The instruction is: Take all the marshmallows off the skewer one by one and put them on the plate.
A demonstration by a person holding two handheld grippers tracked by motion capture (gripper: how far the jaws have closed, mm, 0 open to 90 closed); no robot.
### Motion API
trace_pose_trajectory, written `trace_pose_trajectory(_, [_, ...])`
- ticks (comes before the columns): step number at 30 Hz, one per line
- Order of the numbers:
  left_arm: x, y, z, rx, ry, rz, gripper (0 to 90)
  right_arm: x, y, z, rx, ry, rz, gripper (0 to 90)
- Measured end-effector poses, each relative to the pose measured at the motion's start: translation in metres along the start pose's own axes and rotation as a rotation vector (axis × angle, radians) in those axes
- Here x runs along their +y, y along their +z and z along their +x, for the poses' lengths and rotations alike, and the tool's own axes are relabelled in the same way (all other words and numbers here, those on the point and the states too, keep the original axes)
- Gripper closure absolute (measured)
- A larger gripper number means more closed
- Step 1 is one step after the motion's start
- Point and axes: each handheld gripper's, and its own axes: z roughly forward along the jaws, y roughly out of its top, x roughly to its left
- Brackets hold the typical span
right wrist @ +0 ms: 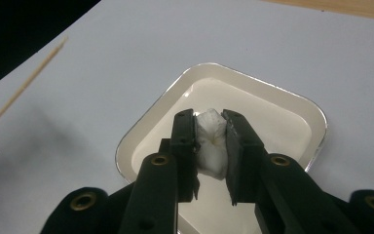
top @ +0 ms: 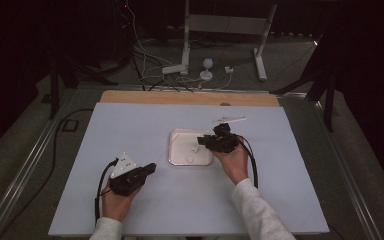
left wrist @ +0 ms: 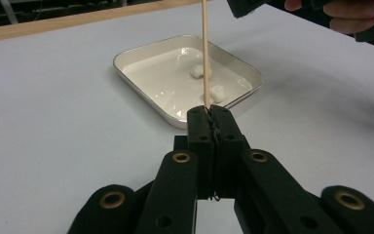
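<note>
A white square tray point(top: 177, 156) lies mid-table with two marshmallows point(left wrist: 196, 71) point(left wrist: 217, 92) in it. My left gripper point(top: 151, 168) is near the tray's left front corner, shut on the base of a thin wooden skewer point(left wrist: 205, 53). The skewer points up and away over the tray. My right gripper point(right wrist: 210, 122) hovers above the tray's right side, shut on a white marshmallow point(right wrist: 211, 141) squeezed between its jaws. The skewer's tip point(right wrist: 61, 43) shows at the left in the right gripper view, well apart from the held marshmallow.
A pale blue mat point(top: 130, 125) covers the table, with a wooden strip point(top: 190, 97) along the far edge. Beyond it, a white stand point(top: 185, 45) and cables point(top: 150, 65) lie on the dark floor. Open mat surrounds the tray on all sides.
</note>
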Motion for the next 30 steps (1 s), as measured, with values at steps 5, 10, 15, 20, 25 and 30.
trace_pose_trajectory(5, [0.000,-0.001,0.001,0.001,-0.007,-0.003,89.8,-0.003,0.004,0.001,-0.013,-0.014,0.018,75.9])
trace_pose_trajectory(10, [-0.001,0.000,0.001,0.004,-0.012,0.001,89.8,-0.008,0.008,0.001,-0.026,-0.025,0.032,75.8])
trace_pose_trajectory(15, [-0.001,0.002,0.001,0.008,-0.028,0.004,89.7,-0.012,0.011,0.001,-0.035,-0.032,0.045,75.6])
trace_pose_trajectory(20, [0.001,0.004,0.000,0.004,-0.033,0.003,89.6,-0.020,0.015,-0.005,-0.045,-0.022,0.065,74.5])
trace_pose_trajectory(25, [0.006,0.006,0.001,0.004,-0.046,0.000,89.5,-0.025,0.018,-0.011,-0.089,0.007,0.075,36.9])
trace_pose_trajectory(30, [0.014,0.011,-0.002,0.006,-0.052,0.001,89.4,-0.027,0.012,-0.011,-0.094,0.018,0.021,14.9])
